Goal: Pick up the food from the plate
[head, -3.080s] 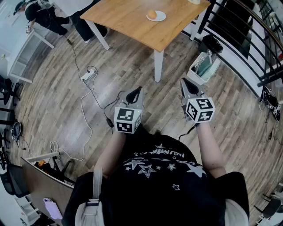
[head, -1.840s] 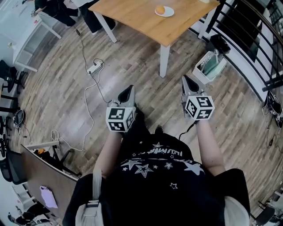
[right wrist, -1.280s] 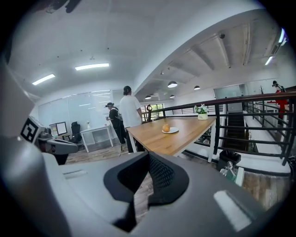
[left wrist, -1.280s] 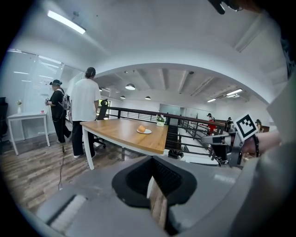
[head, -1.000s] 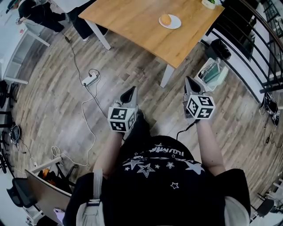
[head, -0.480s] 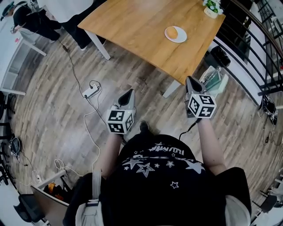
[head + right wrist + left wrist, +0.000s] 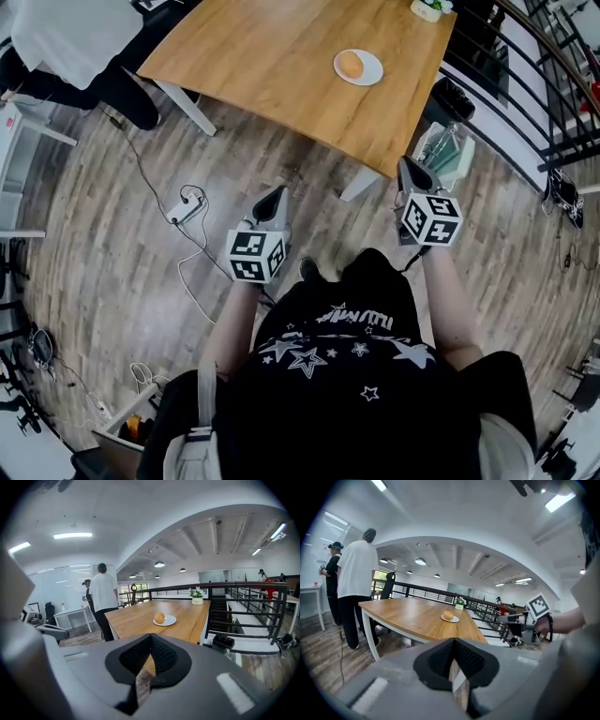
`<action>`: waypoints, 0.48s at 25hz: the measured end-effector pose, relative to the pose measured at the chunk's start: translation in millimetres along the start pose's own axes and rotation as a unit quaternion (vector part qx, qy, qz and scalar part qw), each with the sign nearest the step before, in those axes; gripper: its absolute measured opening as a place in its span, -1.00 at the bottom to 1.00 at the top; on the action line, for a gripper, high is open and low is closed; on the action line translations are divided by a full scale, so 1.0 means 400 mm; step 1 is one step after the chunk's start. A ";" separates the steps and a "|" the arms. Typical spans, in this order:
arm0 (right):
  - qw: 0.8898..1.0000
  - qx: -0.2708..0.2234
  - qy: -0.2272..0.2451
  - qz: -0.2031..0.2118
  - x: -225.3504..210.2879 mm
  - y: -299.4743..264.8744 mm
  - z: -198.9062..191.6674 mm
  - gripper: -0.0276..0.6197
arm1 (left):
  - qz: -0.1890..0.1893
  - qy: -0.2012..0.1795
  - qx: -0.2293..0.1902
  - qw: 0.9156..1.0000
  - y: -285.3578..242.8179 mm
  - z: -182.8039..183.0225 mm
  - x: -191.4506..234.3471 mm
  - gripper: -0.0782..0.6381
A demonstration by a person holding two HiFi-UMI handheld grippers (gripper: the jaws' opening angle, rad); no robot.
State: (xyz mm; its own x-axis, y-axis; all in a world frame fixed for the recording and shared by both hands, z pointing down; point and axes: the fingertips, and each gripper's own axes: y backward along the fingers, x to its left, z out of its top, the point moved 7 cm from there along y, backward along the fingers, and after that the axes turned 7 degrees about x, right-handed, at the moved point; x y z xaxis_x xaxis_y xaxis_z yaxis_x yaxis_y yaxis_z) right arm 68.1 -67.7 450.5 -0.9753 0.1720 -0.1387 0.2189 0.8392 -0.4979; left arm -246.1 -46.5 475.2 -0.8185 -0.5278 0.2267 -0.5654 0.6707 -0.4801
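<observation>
Nearest: both arms are held out in front of me over the wood floor [image 7: 112,244].

Left gripper [image 7: 277,193]: jaws closed tip to tip, nothing between them. Its own view shows only floor through the slit below the tips.

Right gripper [image 7: 406,165]: same state, jaws pressed together and empty. It sits just short of the near table corner, above a white box [image 7: 441,150] on the floor.

A cable and power strip [image 7: 185,203] lie on the floor to my left, well away from the path ahead.

Next out: the wooden table [image 7: 281,56]. Neither gripper is over it yet.

The task item is a round orange-brown piece of food [image 7: 351,64], perhaps a bun. It rests on a small white plate [image 7: 372,73] toward the right side of the tabletop, well apart from both grippers. Both gripper views have it centred ahead.

Beyond that: a small plant pot [image 7: 428,9] at the far table corner, with a black railing [image 7: 243,592] behind it. A person in a white shirt [image 7: 356,569] stands at the far left end of the table.

Step in hand, my judgement: approach only, with the pickup not yet begun.

Next move calls for:
- Close the gap to the table edge.
- Open one pair of jaws, probably the right, which is on the plate's side.
- Bring the open jaws in level on either side of the food, above the plate rim.
- Squeeze lightly, because the food looks soft and the plate could slide.
</observation>
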 end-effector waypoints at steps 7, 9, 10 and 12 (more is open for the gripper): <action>1.000 -0.004 -0.013 -0.002 -0.070 -0.044 0.022 -0.91 | 0.001 -0.008 0.003 1.000 -0.054 0.030 -0.017 -0.78; 1.000 -0.008 -0.016 0.006 -0.086 -0.082 0.045 -0.91 | 0.012 -0.006 0.001 1.000 -0.077 0.048 -0.004 -0.78; 1.000 -0.010 -0.016 0.011 -0.094 -0.102 0.060 -0.91 | 0.018 -0.005 0.001 1.000 -0.090 0.058 0.002 -0.78; 1.000 -0.011 -0.014 0.020 -0.115 -0.147 0.091 -0.91 | 0.027 -0.002 0.000 1.000 -0.119 0.082 0.008 -0.78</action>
State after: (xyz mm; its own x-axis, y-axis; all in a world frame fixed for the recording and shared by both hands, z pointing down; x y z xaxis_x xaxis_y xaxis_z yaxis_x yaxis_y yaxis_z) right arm 101.1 -143.5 454.9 -0.9644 0.1919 -0.1820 0.2568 0.8434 -0.4718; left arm -218.5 -97.3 470.9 -0.8477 -0.4928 0.1966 -0.5200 0.6984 -0.4917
